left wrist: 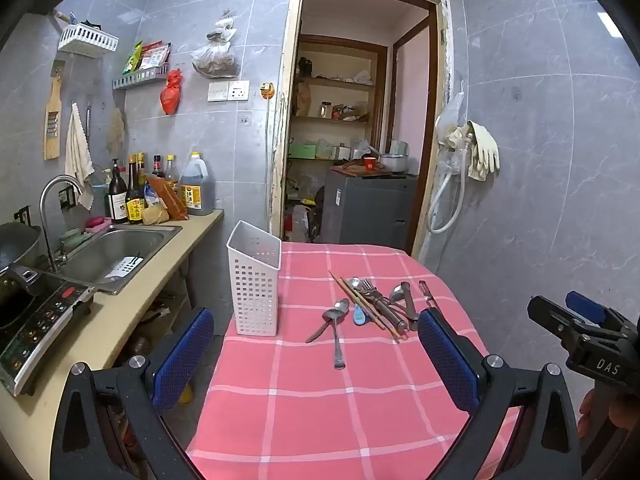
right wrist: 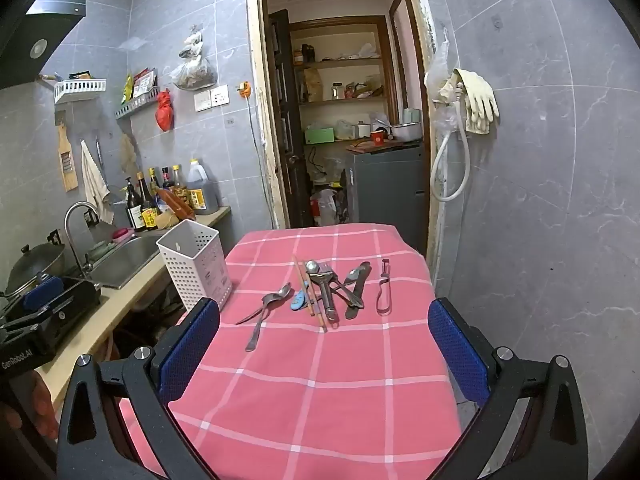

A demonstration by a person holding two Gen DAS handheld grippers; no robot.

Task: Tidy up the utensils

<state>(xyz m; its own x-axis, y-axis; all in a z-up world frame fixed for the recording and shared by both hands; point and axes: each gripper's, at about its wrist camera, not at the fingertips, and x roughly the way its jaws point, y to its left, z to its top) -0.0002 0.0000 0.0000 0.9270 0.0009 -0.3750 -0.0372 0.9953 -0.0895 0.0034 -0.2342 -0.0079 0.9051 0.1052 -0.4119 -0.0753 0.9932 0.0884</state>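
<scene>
Utensils: a loose heap of metal cutlery point(left wrist: 380, 300) on the pink checked surface point(left wrist: 320, 400), forks and spoons crossing a thick-handled tool, with wooden chopsticks point(left wrist: 362, 304) slanting through it
Spoons: two steel spoons point(right wrist: 264, 308) lie apart on the heap's holder side, handles crossing
Small blue piece: a blue utensil point(right wrist: 298, 301) beside the chopsticks
Peeler: a metal peeler point(right wrist: 384, 292) on its own, on the heap's far side from the holder
Holder: a white perforated holder point(left wrist: 255, 284) upright at the surface's edge
Left gripper point(left wrist: 316, 344): jaws spread wide, holding nothing; the spoons lie ahead between them, the holder just past the left one
Right gripper point(right wrist: 324, 332): jaws spread wide, holding nothing; the heap lies ahead, between them
</scene>
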